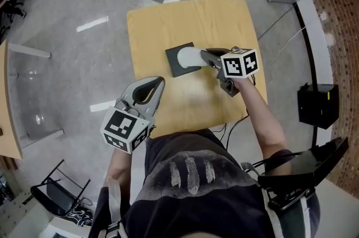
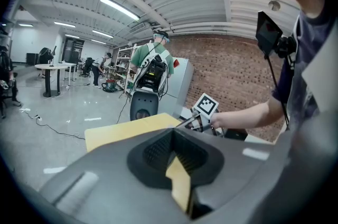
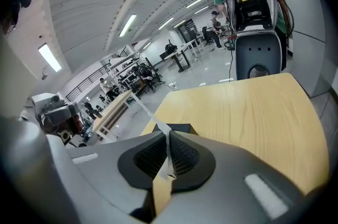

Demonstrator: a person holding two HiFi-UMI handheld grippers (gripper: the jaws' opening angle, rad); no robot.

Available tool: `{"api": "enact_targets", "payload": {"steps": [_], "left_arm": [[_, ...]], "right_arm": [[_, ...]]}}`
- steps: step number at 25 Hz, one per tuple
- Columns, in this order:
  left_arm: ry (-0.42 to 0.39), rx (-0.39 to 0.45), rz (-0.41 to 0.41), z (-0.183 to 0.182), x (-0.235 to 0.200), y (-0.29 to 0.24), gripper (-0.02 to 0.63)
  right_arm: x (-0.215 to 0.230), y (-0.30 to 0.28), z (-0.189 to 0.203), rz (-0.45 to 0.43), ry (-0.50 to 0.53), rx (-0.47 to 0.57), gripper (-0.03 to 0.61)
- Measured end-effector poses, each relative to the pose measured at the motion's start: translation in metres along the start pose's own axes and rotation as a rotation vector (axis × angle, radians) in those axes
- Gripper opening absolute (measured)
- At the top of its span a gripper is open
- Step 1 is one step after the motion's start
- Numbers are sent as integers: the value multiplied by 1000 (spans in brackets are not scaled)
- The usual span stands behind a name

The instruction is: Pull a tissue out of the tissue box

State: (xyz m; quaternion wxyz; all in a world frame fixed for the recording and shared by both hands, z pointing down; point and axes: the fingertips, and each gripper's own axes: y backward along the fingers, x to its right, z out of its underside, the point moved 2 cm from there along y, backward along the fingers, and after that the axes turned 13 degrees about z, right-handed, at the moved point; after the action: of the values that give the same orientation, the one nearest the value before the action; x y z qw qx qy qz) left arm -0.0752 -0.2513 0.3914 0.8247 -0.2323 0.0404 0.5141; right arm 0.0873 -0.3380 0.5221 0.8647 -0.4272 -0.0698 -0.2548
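Grey polished floor [image 1: 84,7] beneath a light wooden desk [image 1: 168,23]. Noted near the desk's middle: a flat black tissue box [image 1: 178,65], with a white tissue [image 1: 189,56] partly out of its top opening. Right gripper [image 1: 206,55] just above the box, fingers [image 3: 183,156] clamped on the tissue. Left gripper [image 1: 161,81] at the desk's near left edge, well apart from the box, fingers [image 2: 157,150] together with nothing between them.

The box [image 1: 178,65] is sitting on the worktop [image 1: 168,23] just ahead of the right hand-held gripper [image 1: 207,55], with the tissue [image 1: 190,57] running between them. The left hand-held gripper [image 1: 157,82] is hovering well behind, leftward.
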Motion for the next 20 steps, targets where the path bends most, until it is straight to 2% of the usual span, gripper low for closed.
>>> {"api": "enact_targets", "payload": {"steps": [11, 20], "left_arm": [[-11, -12, 8, 0, 6, -4, 3], [-25, -17, 24, 0, 16, -10, 3]], "right_arm": [[4, 17, -7, -9, -12, 35, 0], [9, 45, -22, -7, -36, 119, 0]]}}
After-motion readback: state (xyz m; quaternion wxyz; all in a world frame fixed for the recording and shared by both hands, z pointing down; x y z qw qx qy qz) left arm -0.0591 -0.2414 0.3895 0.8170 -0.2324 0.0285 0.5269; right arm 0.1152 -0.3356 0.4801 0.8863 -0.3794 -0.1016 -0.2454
